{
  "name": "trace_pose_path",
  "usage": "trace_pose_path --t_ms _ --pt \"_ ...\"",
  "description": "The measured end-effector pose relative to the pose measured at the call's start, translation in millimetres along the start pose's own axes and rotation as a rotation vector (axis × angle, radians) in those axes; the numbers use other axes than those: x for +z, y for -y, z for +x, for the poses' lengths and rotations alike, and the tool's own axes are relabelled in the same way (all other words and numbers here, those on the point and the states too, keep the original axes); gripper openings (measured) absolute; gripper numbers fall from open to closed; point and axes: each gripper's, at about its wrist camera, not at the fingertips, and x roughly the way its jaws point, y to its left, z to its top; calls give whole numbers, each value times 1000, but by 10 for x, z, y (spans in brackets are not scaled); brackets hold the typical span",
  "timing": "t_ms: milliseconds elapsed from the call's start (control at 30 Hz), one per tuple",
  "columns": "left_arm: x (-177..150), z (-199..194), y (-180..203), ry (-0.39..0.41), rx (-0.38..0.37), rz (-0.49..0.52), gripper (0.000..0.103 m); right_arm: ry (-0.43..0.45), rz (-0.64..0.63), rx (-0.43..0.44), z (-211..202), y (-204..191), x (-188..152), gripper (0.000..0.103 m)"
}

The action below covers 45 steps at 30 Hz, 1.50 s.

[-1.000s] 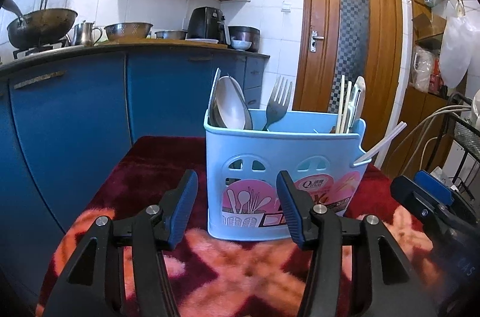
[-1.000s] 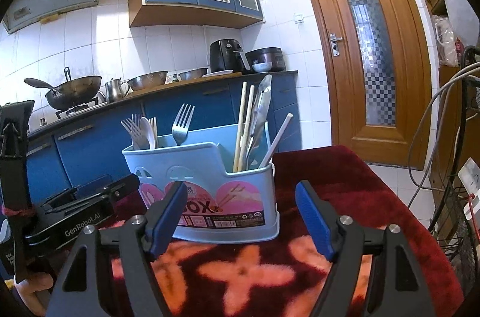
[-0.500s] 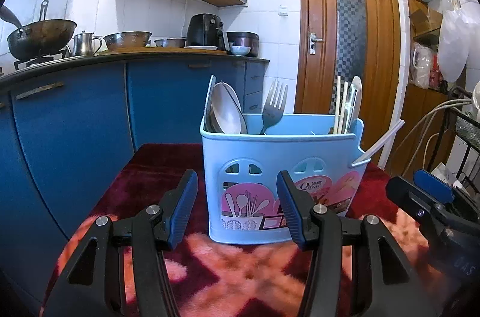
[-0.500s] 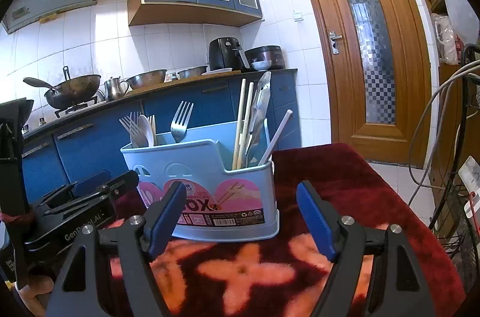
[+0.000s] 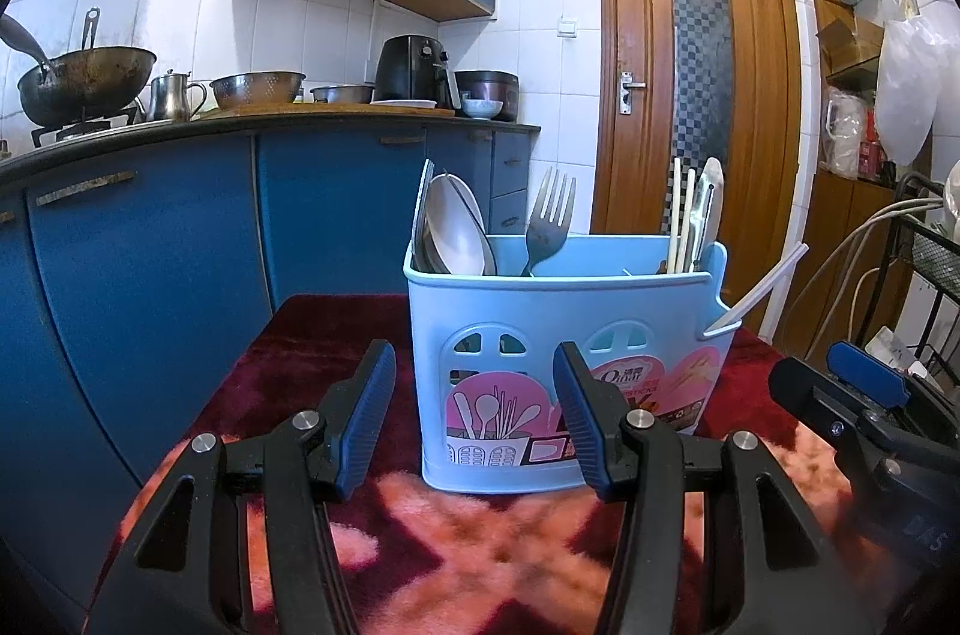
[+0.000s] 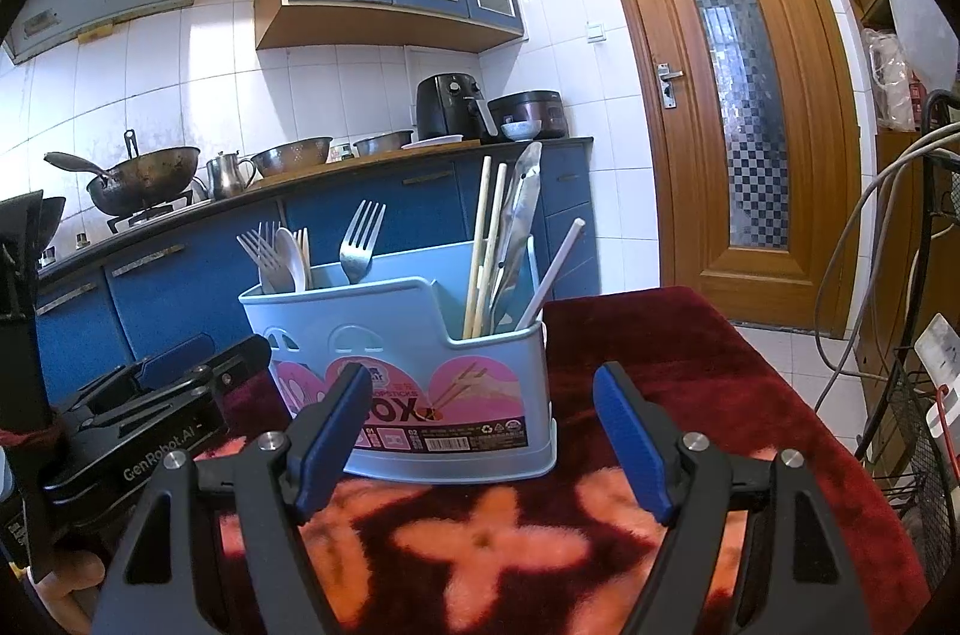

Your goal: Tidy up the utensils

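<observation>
Holder: the blue utensil holder [image 5: 564, 365] stood upright on the red patterned counter [image 6: 660, 335], just ahead of both tools.
Sorted so far: spoons [image 5: 456, 233] and forks [image 6: 264, 254] at one end, one fork [image 5: 549, 221] mid-box, chopsticks [image 6: 483, 239] at the other.
Left over: no loose utensil showed on the cloth, though ground behind the box was hidden; the sorting looked done, or nearly.
Left tool [image 5: 474, 419]: partly open, holding nothing.
Right tool [image 6: 480, 431]: wider open, empty.
</observation>
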Motion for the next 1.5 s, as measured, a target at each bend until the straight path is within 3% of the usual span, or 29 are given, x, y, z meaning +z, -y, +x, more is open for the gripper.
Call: trace_pose_path --t_ms 1500 --pt "9 -18 -44 11 10 -9 56 -5 0 -2 7 13 -4 79"
